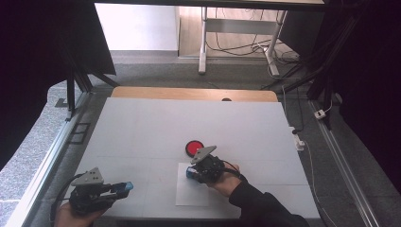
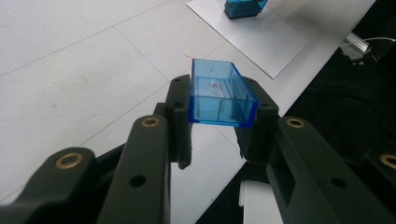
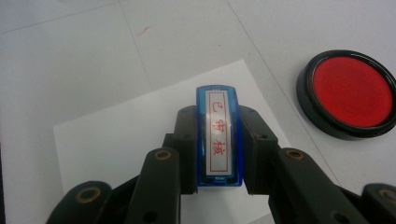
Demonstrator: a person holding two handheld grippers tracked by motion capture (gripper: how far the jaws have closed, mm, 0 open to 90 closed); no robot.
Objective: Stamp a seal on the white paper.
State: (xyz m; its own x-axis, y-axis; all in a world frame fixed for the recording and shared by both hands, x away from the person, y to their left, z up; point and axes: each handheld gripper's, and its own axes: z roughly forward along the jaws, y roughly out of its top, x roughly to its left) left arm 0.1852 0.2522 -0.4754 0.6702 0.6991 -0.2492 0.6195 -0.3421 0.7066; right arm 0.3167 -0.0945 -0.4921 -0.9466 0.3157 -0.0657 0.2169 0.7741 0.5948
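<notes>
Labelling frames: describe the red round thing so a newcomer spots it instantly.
On the white table, find the sheet of paper near the front edge. Just beyond its far edge lies the ink pad: a flat disc, red inside a black rim, the table's lone round item.

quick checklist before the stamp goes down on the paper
1. Right tool shut on the blue stamp: ok, jaws press both its sides.
2. Stamp over the white sheet: ok, sheet lies under it.
3. Cap off the stamp: ok, the left tool is shut on the clear blue cap, off to the side.
4. Red ink pad open: ok, beside the sheet.
5. Stamp face inked: cannot tell, the face is hidden.
6. Stamp touching the sheet: cannot tell.
</notes>
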